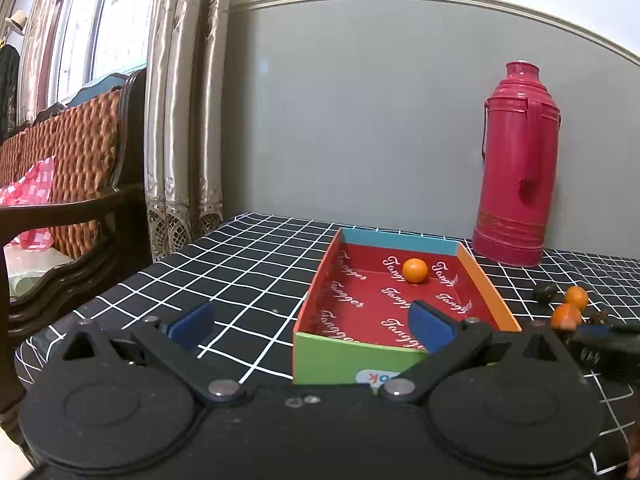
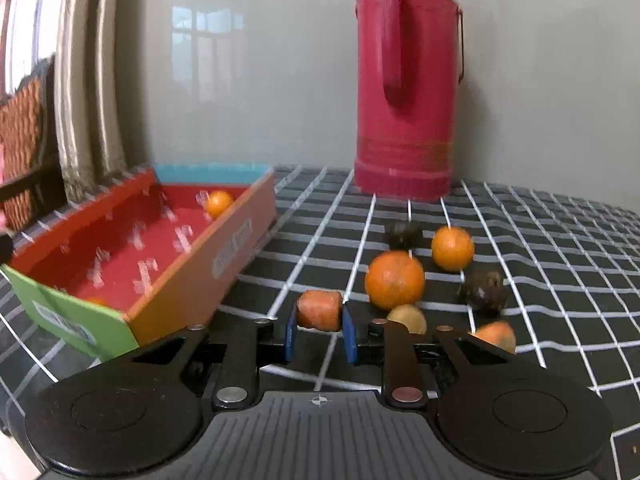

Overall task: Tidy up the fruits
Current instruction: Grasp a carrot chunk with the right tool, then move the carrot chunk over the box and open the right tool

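Note:
A colourful open box point(image 1: 486, 292) with a red inside stands on the checked tablecloth; one small orange point(image 1: 415, 270) lies at its far end. My left gripper point(image 1: 312, 324) is open and empty, hovering by the box's near left corner. My right gripper point(image 2: 319, 330) is shut on an orange-red carrot-like piece point(image 2: 319, 311), just right of the box point(image 2: 236, 240). Beyond it lie two oranges point(image 2: 394, 280) point(image 2: 452, 249), two dark brown fruits point(image 2: 403, 235) point(image 2: 483, 293), a yellowish fruit point(image 2: 408, 318) and another orange piece point(image 2: 496, 335).
A tall pink thermos point(image 1: 516, 168) stands at the back against the grey wall, also in the right wrist view point(image 2: 408, 80). A wooden chair point(image 1: 72, 200) and curtains point(image 1: 180, 100) are left of the table. The table's left edge point(image 1: 120, 284) is close.

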`<state>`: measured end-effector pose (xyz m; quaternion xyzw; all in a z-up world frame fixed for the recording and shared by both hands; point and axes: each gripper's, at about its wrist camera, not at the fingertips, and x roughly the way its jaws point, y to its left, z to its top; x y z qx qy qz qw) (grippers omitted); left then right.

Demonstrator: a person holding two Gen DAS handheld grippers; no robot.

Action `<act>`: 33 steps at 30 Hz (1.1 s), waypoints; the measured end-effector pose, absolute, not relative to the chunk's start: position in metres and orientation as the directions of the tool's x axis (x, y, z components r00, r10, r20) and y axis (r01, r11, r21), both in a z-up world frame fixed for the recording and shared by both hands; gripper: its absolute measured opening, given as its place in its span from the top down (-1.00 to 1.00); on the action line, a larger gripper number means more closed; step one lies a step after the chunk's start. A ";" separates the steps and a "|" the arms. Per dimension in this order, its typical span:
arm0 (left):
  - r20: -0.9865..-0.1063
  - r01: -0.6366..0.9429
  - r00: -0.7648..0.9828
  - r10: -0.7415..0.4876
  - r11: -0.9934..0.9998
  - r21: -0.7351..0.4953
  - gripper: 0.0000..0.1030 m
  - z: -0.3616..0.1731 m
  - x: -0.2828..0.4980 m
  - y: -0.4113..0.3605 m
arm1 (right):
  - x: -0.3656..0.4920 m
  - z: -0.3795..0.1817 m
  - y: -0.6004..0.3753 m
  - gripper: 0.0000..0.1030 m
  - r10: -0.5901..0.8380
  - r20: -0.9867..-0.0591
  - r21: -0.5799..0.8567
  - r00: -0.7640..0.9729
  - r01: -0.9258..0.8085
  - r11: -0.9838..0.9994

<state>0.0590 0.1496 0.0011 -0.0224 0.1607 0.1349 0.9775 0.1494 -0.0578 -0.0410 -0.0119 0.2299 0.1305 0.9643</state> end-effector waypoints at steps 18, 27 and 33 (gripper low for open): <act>-0.350 -0.345 0.879 0.323 0.939 0.000 -0.89 -0.001 0.046 0.186 | 0.111 -0.025 0.018 0.48 0.466 -0.236 0.001 0.852 -0.480 0.877; -0.340 -0.326 0.892 0.298 0.945 -0.026 -0.89 0.002 0.048 0.180 | 0.110 -0.021 -0.008 -0.87 0.391 -0.145 0.044 0.909 -0.389 0.920; -0.328 -0.256 0.915 0.233 0.966 -0.026 -0.89 0.003 0.057 0.151 | 0.110 -0.014 -0.051 -0.87 0.308 -0.153 0.053 0.939 -0.303 0.951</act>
